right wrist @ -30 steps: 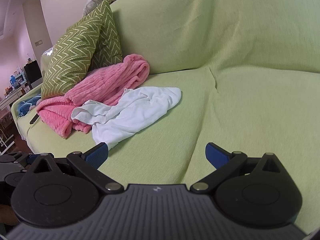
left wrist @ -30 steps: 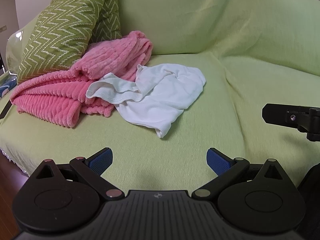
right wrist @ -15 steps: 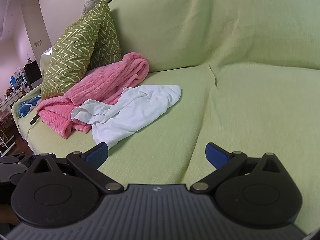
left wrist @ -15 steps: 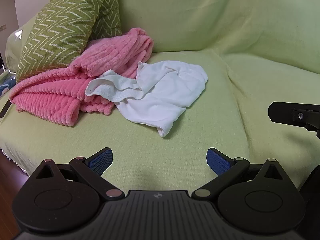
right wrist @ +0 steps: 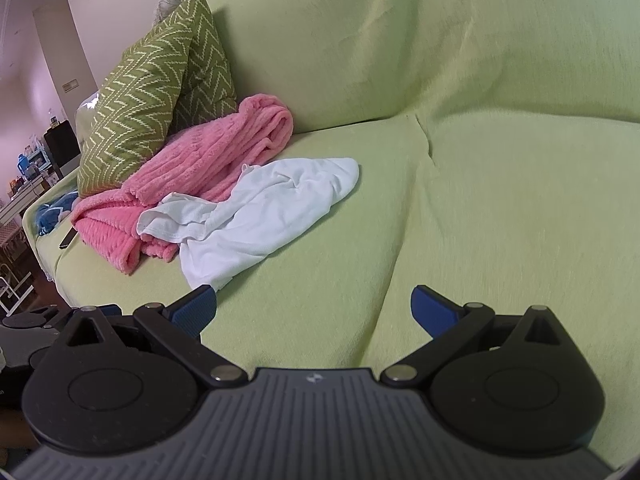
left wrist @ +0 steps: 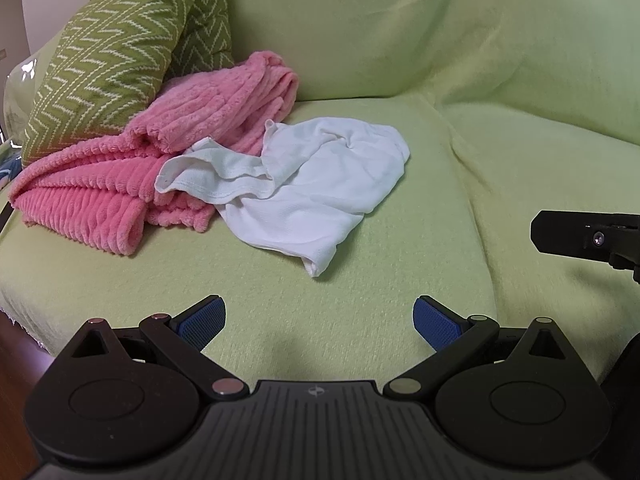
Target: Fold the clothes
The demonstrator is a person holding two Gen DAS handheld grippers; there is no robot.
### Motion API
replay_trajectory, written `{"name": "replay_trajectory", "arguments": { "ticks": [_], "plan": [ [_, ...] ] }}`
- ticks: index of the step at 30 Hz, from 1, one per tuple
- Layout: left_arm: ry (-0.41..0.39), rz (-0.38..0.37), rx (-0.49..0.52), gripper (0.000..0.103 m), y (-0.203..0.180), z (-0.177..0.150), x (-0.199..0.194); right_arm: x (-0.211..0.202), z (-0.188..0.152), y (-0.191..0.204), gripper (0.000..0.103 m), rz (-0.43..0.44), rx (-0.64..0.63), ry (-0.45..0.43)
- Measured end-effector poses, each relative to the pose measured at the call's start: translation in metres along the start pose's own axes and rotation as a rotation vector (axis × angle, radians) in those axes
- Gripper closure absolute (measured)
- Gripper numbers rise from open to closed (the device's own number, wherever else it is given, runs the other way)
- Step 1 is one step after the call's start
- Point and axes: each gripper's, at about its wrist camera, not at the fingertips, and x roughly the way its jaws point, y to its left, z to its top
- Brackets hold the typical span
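Left wrist: crumpled white garment [left wrist: 312,184] ahead of spread jaws, apart.

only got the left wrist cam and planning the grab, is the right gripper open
Observer: Yes, the right gripper is open, with nothing between its pads.
Operator: is it over the white garment
Observer: No. The white garment lies ahead and to its left; only bare sofa cover shows between its fingers.
Operator: anything past the pink blanket i should avoid
Observer: A dark flat object lies on the seat just beyond the pink blanket; I cannot tell what it is.
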Motion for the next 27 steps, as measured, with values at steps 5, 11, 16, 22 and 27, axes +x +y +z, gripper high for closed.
{"name": "replay_trajectory", "arguments": {
  "ticks": [5,11,16,22,27],
  "plan": [
    [-0.009,-0.013,0.006,0.000,-0.001,0.002,0.003,0.001,-0.001,-0.001,0.001,0.008,0.008,0.005],
    [-0.062,-0.002,0.021,0.000,0.008,0.008,0.011,0.008,0.002,-0.004,0.001,0.013,0.037,0.044],
    [-0.086,0.072,0.192,0.001,0.012,0.016,0.035,0.028,0.013,-0.005,0.001,0.046,0.040,0.075],
    [-0.127,0.069,0.351,0.019,0.028,0.046,0.056,0.062,0.034,0.005,0.020,0.091,-0.088,0.064],
    [-0.124,-0.005,0.366,0.022,0.044,0.070,0.083,0.102,0.051,0.017,0.028,0.103,-0.212,0.082]
  ]
}}
